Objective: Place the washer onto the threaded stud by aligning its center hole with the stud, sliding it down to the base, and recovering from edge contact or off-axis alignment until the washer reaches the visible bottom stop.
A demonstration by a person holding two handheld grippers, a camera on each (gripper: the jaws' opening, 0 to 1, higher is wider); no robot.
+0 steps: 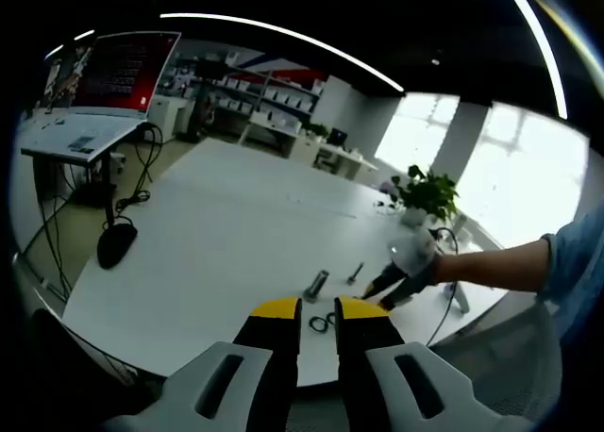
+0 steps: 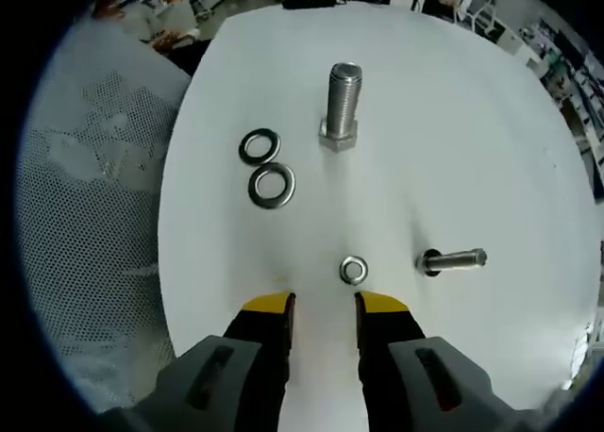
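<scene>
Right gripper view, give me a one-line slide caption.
Open yellow-tipped claw hovers near a small steel washer; upright threaded steel stud, two large steel washers, lying bolt.

The white table (image 2: 491, 121) carries an upright stud (image 2: 342, 107), three washers (image 2: 272, 186) and a lying bolt (image 2: 453, 259).

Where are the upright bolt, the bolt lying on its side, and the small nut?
upright bolt (image 2: 343, 100), right gripper view, its threaded shaft.
lying bolt (image 2: 457, 259), right gripper view, mid-shaft.
small nut (image 2: 354, 271), right gripper view, its rim.

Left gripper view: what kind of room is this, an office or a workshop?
Probably an open-plan office or lab workspace. A big white table sits by a red presentation screen, shelving lines the far wall, and a potted plant stands by bright windows.
</scene>
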